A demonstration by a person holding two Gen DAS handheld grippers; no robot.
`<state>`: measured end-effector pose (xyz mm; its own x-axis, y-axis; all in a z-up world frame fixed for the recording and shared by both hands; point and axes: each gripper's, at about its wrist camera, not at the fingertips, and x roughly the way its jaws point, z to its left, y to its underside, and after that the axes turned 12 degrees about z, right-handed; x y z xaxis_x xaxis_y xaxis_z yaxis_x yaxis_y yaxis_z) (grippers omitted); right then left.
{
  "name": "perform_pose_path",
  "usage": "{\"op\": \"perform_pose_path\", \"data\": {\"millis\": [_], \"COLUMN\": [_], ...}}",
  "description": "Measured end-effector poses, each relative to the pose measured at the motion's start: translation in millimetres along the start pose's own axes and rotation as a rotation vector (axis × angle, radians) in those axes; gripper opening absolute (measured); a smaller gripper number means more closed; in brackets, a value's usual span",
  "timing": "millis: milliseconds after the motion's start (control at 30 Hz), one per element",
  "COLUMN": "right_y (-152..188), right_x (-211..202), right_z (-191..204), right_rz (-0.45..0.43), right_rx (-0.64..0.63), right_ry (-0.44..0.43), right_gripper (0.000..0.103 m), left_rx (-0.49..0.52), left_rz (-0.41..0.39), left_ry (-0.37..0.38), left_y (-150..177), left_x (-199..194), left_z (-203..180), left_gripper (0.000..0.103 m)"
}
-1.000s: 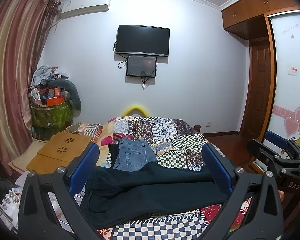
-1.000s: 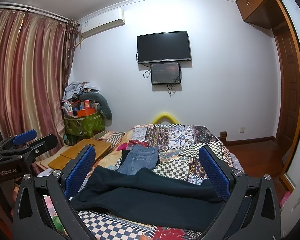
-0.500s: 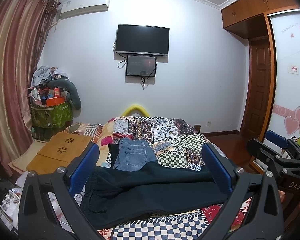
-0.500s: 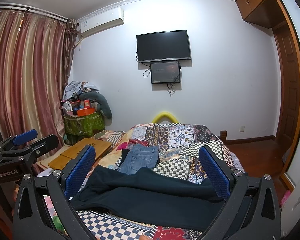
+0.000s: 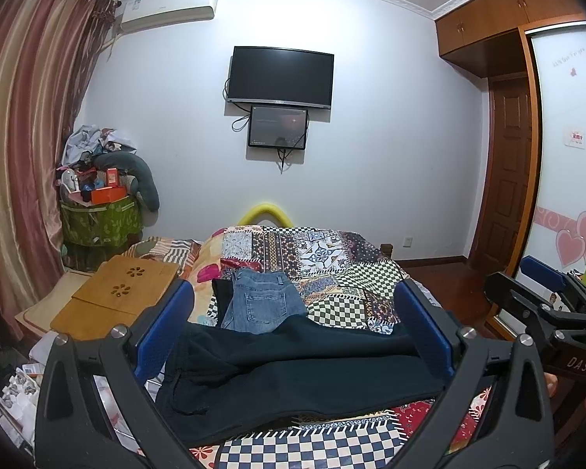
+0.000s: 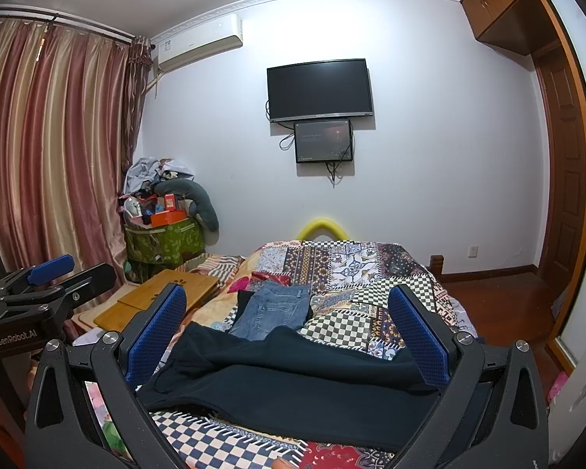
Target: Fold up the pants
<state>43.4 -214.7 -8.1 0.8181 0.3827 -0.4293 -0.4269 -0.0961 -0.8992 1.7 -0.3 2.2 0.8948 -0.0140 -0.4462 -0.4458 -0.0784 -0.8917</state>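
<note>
Dark navy pants [image 5: 293, 375] lie spread crosswise on the near part of the patchwork bed [image 5: 332, 265], waistband to the left, legs running right. In the right wrist view the same dark pants [image 6: 293, 387] fill the foreground. My left gripper [image 5: 293, 332] hangs open above them, blue pads wide apart, nothing between them. My right gripper [image 6: 289, 336] is likewise open and holds nothing. Each gripper shows at the edge of the other's view: the right gripper [image 5: 547, 305] at the right, the left gripper [image 6: 39, 297] at the left.
Folded blue jeans [image 5: 259, 305] lie just beyond the dark pants. A wooden lap desk [image 5: 117, 293] sits left of the bed, with a heaped green basket [image 5: 97, 222] behind it by the curtain. A TV [image 5: 281, 78] hangs on the far wall; a wardrobe door [image 5: 508, 179] is at right.
</note>
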Motion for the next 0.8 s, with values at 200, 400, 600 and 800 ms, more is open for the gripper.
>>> {"op": "perform_pose_path", "data": {"millis": [200, 400, 600, 800], "right_y": [0.4, 1.4, 2.2, 1.9], "right_x": [2.3, 3.1, 3.7, 4.3], "right_z": [-0.5, -0.7, 1.4, 3.0], "right_rz": [0.003, 0.004, 0.005, 0.009], "right_rx": [0.002, 0.001, 0.000, 0.002], "right_ry": [-0.001, -0.002, -0.002, 0.000], "right_gripper": [0.103, 0.103, 0.103, 0.103], "left_rx": [-0.006, -0.013, -0.018, -0.013], "left_rz": [-0.003, -0.001, 0.003, 0.000], "left_ry": [0.000, -0.006, -0.007, -0.015], "left_y": [0.5, 0.3, -0.3, 0.8], "left_x": [0.4, 1.6, 3.3, 4.3], "left_z": [1.7, 3.9, 4.2, 3.9], "left_gripper": [0.103, 0.103, 0.103, 0.103]}}
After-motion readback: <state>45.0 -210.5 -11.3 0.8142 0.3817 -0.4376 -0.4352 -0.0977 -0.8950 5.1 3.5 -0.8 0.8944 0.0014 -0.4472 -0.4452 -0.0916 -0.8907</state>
